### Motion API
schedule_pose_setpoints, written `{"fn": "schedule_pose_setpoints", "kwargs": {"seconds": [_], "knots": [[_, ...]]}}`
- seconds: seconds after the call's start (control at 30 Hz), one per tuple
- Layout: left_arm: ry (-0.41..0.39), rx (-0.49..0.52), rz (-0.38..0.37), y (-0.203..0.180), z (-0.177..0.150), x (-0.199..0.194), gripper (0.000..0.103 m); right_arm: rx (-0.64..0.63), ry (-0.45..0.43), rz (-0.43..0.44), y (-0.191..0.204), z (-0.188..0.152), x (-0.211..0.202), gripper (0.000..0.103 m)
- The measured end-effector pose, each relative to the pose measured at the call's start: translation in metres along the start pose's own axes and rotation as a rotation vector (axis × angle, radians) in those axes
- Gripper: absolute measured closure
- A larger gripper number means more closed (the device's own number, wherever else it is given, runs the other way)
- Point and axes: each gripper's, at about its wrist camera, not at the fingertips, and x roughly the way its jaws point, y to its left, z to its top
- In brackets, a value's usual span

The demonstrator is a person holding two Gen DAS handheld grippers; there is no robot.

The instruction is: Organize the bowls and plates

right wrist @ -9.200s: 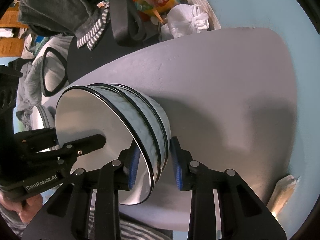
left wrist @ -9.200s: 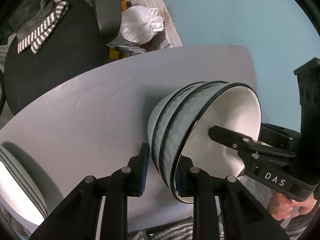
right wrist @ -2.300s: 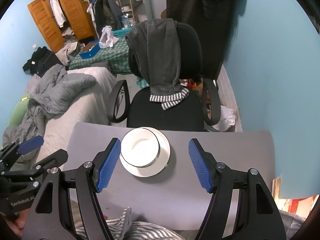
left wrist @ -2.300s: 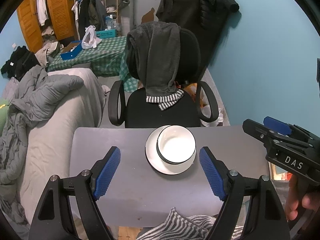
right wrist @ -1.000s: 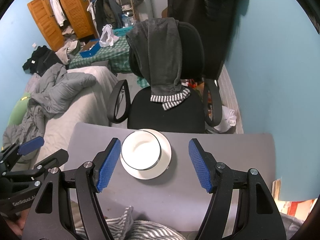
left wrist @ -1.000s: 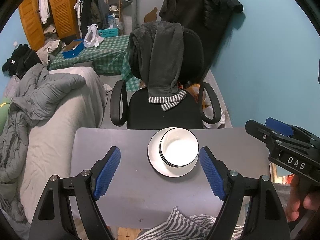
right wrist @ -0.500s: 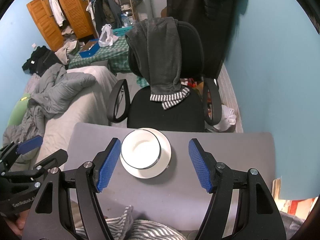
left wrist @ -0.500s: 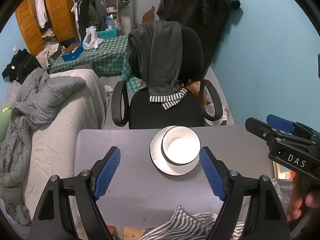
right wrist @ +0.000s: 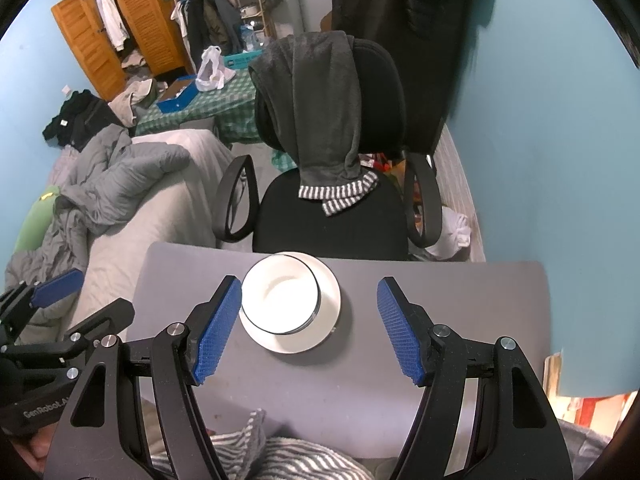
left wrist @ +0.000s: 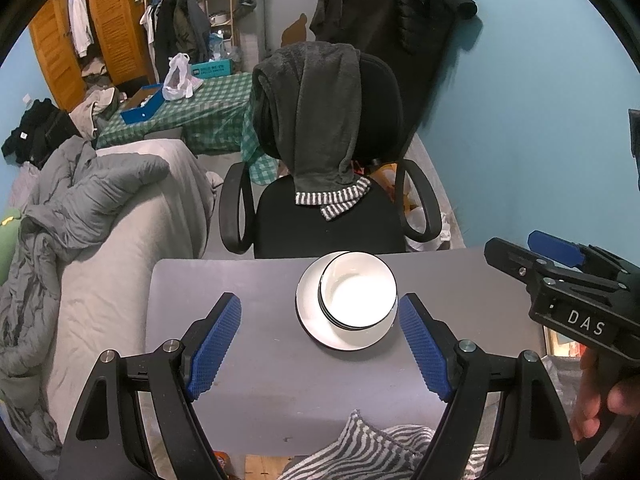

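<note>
Left gripper (left wrist: 320, 338): jaws spread wide, blue ribbed pads (left wrist: 424, 350) well apart, nothing between them, touching nothing. It hangs above the near part of the worktop (left wrist: 240, 280).

Right gripper (right wrist: 310, 328): jaws likewise wide apart and empty, pads (right wrist: 218, 328) clear of everything. In the left wrist view it shows at the right edge, with part of a hand (left wrist: 596, 400) on its grip.

Task items: a stack of bowls (left wrist: 358, 294), white inside with thin black rims, sits upright on white plates (left wrist: 308, 312). At least three bowl rims can be counted at the stack's left edge; the number of plates under them cannot be told. The bowls sit off-centre on the plates, toward the far side. The whole stack stands on the grey worktop near its far edge, about midway across, directly in front of a black office chair (left wrist: 332, 216). Both grippers are well apart from it.

A dark grey garment with a striped hem (left wrist: 320, 120) hangs over the chair back. Striped cloth (left wrist: 372, 452) lies at the near worktop edge.

Writing: "DAS" in white on the right gripper body (left wrist: 586, 322); "GenRobot.AI" on the left gripper body (right wrist: 48, 404), the end partly hidden.
</note>
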Motion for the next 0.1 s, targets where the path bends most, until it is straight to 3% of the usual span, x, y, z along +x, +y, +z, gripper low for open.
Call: {"fn": "schedule_pose_setpoints", "kwargs": {"seconds": [0.1], "knots": [[-0.001,-0.002,0.002,-0.0005,-0.0004,-0.0011,0.021,0.001,0.001,-0.001,-0.0003,-0.0016,0.0000,0.033]]}}
